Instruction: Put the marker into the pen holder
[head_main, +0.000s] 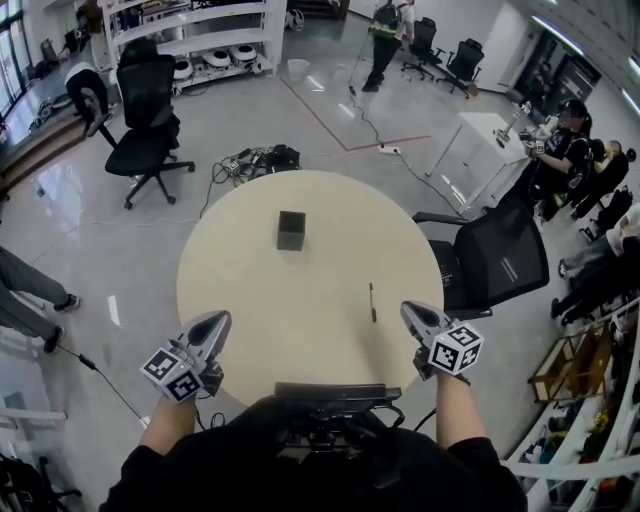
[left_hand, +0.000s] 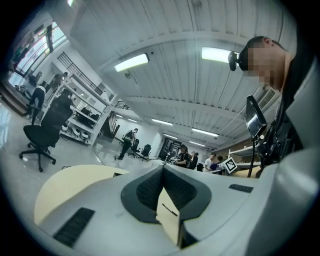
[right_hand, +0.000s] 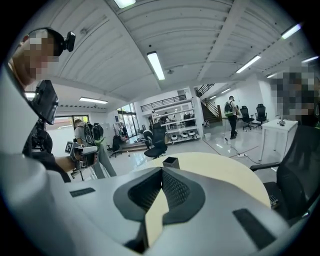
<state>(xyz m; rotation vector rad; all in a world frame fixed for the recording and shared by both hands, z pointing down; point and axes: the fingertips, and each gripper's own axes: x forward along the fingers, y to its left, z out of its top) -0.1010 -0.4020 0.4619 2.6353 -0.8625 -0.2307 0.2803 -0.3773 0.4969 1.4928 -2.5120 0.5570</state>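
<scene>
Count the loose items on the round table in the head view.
2. The black pen holder stands near the middle of the table, toward its far side; the marker lies flat nearer the person, to the right. The table's near edge is covered.

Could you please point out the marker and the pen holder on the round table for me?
marker (head_main: 372, 301): head view, middle of its barrel.
pen holder (head_main: 291, 236): head view, its near wall.
</scene>
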